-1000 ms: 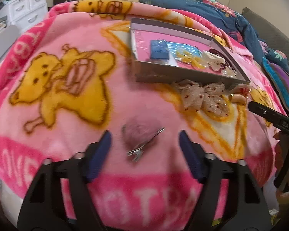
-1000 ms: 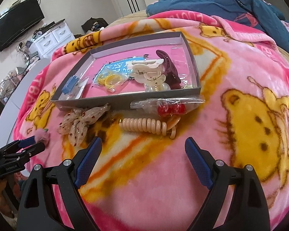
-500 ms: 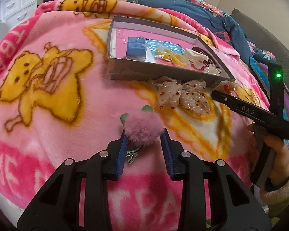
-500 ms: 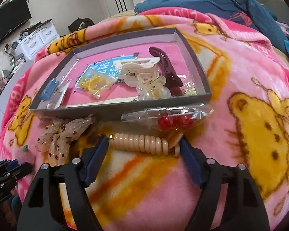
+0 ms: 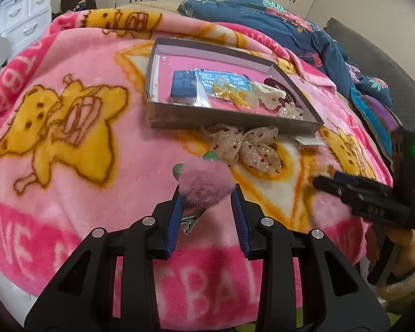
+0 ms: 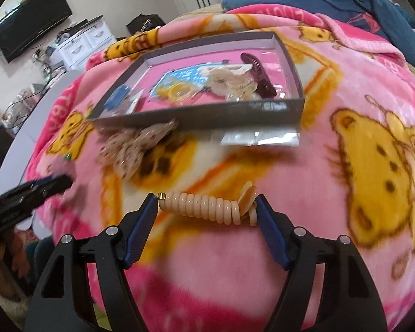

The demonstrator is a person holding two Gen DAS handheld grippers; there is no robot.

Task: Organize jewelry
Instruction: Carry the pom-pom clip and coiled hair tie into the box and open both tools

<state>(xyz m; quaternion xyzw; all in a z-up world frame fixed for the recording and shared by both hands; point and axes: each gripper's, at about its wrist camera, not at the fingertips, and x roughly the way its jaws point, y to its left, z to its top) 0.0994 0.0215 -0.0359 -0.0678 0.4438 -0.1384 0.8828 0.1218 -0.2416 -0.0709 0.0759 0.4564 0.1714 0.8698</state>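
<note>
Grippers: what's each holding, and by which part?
Left gripper clamps the pink pompom clip by its fluffy ball. Right gripper pinches the cream spiral hair tie end to end.

Pink bear-print blanket (image 5: 77, 149) under grey tray (image 5: 229, 116), spotted bow (image 5: 243, 146), clear packet (image 6: 260, 138)

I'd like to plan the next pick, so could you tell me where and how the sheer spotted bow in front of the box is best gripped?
Grip the sheer spotted bow at its pinched centre knot, coming from above, jaws across the narrow waist. Its loops lie flat and floppy on the blanket, touching the grey box, so a side approach looks blocked.
</note>
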